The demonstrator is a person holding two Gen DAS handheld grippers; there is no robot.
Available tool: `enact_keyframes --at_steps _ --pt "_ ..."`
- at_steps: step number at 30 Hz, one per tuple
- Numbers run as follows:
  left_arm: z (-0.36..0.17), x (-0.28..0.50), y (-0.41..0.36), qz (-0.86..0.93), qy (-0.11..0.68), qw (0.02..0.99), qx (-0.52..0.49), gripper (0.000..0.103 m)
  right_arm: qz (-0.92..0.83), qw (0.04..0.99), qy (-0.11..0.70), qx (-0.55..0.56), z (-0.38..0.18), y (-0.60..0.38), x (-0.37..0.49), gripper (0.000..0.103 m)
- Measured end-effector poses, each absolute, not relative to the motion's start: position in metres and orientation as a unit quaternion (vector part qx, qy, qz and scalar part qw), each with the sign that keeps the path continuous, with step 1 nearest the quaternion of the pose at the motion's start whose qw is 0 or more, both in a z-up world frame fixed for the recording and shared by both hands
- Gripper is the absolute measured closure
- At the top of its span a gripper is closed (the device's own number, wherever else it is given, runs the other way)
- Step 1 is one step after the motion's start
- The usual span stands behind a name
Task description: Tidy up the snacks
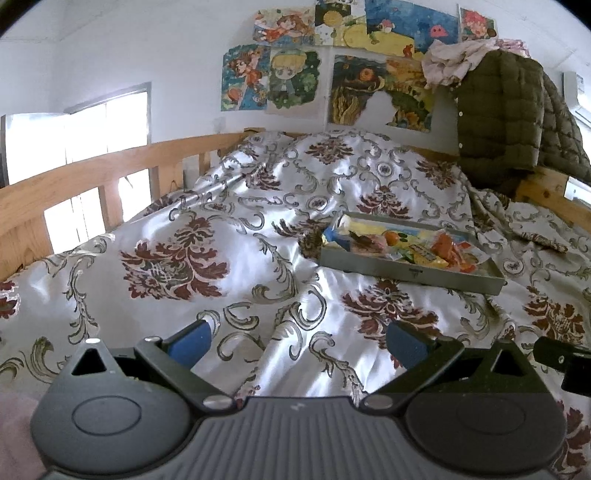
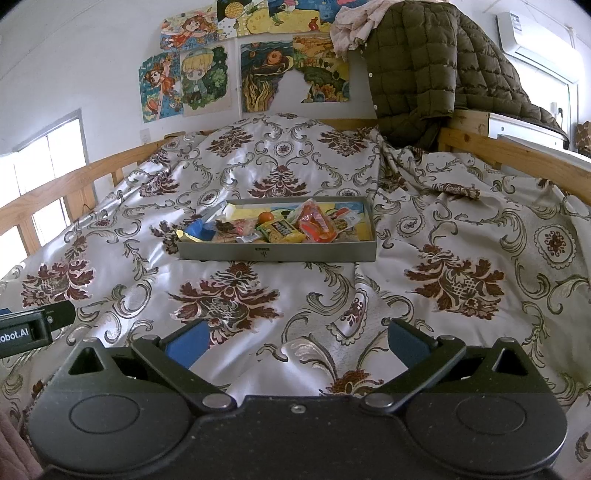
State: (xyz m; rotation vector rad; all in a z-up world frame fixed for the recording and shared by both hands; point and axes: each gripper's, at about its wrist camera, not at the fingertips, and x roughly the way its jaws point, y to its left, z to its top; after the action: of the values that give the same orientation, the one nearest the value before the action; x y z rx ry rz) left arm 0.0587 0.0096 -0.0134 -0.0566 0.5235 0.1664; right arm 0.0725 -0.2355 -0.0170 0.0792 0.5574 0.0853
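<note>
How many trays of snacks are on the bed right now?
1. A single grey tray sits on the patterned bedspread, ahead of both open grippers, with the snack packets piled inside it. No other tray shows, though folds in the bedding could hide something.

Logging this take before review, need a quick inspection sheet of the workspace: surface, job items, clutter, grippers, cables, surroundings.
Surface: rumpled floral bedspread on a wooden-railed bed.
Job's things: grey tray flat on the bedspread, holding mixed snack packets; no packets seen outside it.
Clutter: olive quilted jacket and a pale garment draped at the bed's far end.
Grippers: left gripper open, empty, short of the tray; right gripper open, empty, facing the tray.
Cables: nothing seen.
Surroundings: drawings on the wall, window at left, air conditioner at upper right.
</note>
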Motion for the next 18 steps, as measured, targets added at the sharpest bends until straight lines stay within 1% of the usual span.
enact_keyframes --at_steps 6,18 --pt "-0.015 0.062 0.006 0.083 0.272 0.958 -0.024 0.0 0.042 0.96 0.276 0.039 -0.016 -0.235 0.073 0.001" --pt "-0.016 0.064 0.014 0.083 0.278 0.956 -0.052 0.0 0.048 0.957 0.284 0.033 -0.026 -0.236 0.071 0.001"
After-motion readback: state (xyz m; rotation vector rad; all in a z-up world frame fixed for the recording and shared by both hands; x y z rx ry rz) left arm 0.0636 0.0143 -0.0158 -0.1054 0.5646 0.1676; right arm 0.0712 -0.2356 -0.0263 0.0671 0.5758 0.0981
